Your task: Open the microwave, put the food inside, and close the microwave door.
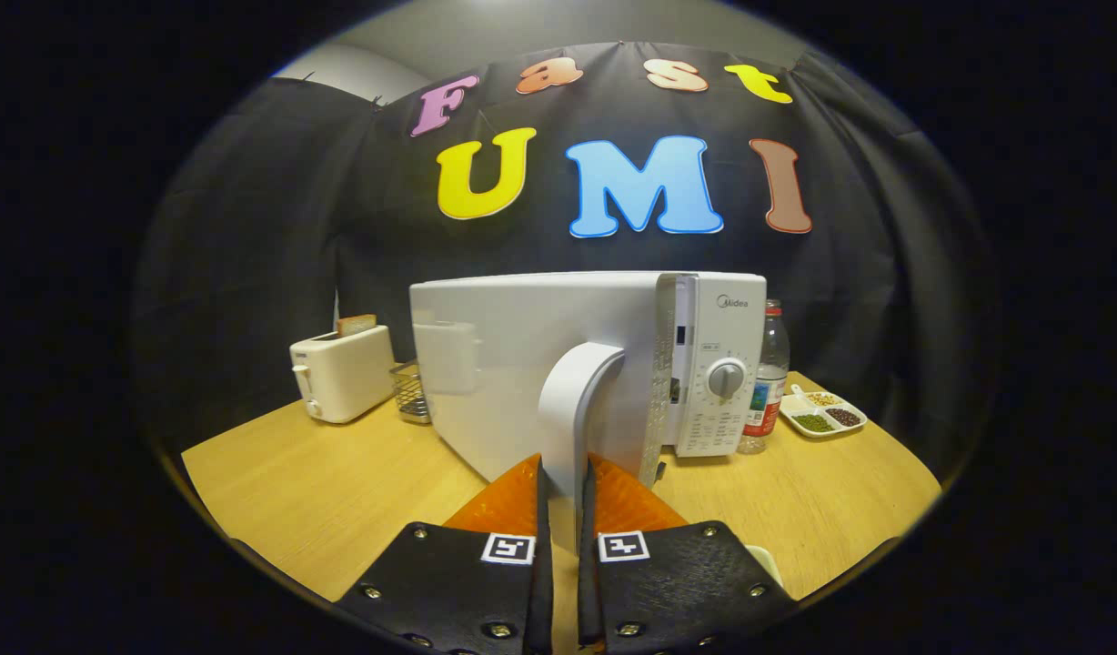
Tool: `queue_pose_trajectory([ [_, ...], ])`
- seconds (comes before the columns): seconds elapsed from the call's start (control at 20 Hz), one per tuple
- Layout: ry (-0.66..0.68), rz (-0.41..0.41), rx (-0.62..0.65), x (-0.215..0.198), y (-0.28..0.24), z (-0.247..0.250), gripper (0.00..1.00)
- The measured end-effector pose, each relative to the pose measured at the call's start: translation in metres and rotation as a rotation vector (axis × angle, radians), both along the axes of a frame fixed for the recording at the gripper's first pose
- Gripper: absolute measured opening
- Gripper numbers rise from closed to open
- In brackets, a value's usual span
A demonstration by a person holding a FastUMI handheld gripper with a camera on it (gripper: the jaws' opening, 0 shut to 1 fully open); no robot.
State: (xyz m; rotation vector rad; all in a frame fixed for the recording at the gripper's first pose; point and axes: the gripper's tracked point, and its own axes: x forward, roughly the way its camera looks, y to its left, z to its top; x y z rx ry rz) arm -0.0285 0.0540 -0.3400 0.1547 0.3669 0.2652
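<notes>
The gripper (563, 473) has its two fingers (513, 496) drawn close together on the curved white handle (581, 400) of the microwave door (522, 364), one finger pressing on each side of the handle's lower end, so the fingers are clenched on it. The microwave (713, 364) stands on the wooden tabletop (340, 491), and its door is swung partly outward toward the gripper, its white outer face turned to the camera and a gap showing along the door's edge beside the control panel (722, 428). The panel carries a round dial (726, 378) above a block of small printed markings. What lies inside the microwave cannot be seen past the door. Just to the right of the microwave, touching or nearly touching its side, stands a clear plastic bottle (769, 373) with a red cap. Farther right of the microwave, beyond the bottle, a small white divided dish (822, 416) holds green, dark and pale grains in separate compartments. To the left of the microwave sits a wire basket (411, 393), close by the door's far edge, and farther left of that a white toaster (342, 371) with a slice of bread (356, 324) standing up out of its slot.
</notes>
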Motion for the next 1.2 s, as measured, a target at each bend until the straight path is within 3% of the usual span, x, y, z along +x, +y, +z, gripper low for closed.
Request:
queue_pose_trajectory([
  [0.2,-0.014,0.114,0.031,-0.037,0.045,0.013,0.11],
  [0.4,-0.040,0.150,0.029,-0.058,0.083,0.020,0.10],
  [0.85,-0.142,-0.018,0.000,-0.094,0.158,0.032,0.10],
  [1.2,-0.213,0.076,-0.033,-0.119,0.216,0.037,0.09],
])
